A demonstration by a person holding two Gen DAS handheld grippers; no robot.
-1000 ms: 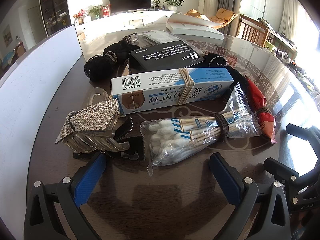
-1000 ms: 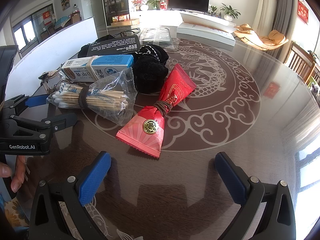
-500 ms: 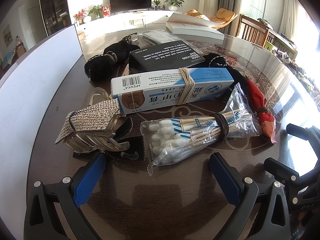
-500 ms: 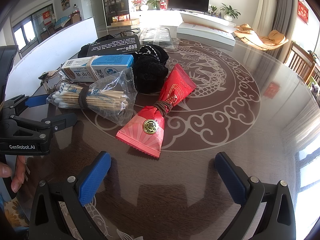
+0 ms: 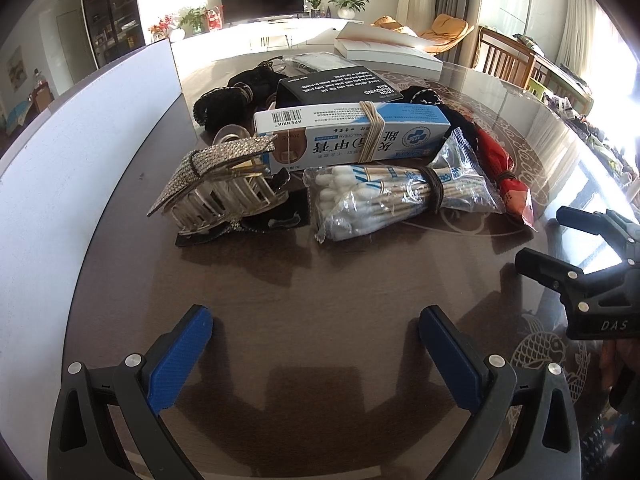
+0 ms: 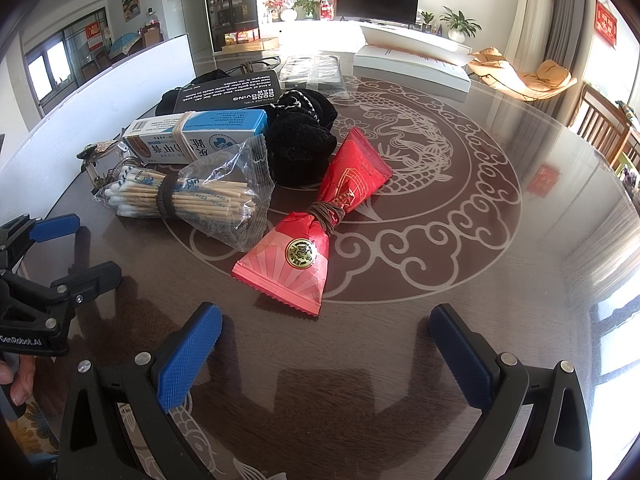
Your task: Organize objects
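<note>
Plainly both tongs, left and right, gape empty over bare table.

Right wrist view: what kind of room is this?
Most likely a home living and dining room. A flat-screen TV stands on a long white console with potted plants, a lounge chair sits by the curtains, and the clutter lies on a dark dining table.

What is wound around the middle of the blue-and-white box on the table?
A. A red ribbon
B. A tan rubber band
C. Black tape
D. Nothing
B: in the left wrist view, a tan rubber band wraps several times around the blue-and-white box, which lies on the table just behind the bag of cotton swabs.
</note>
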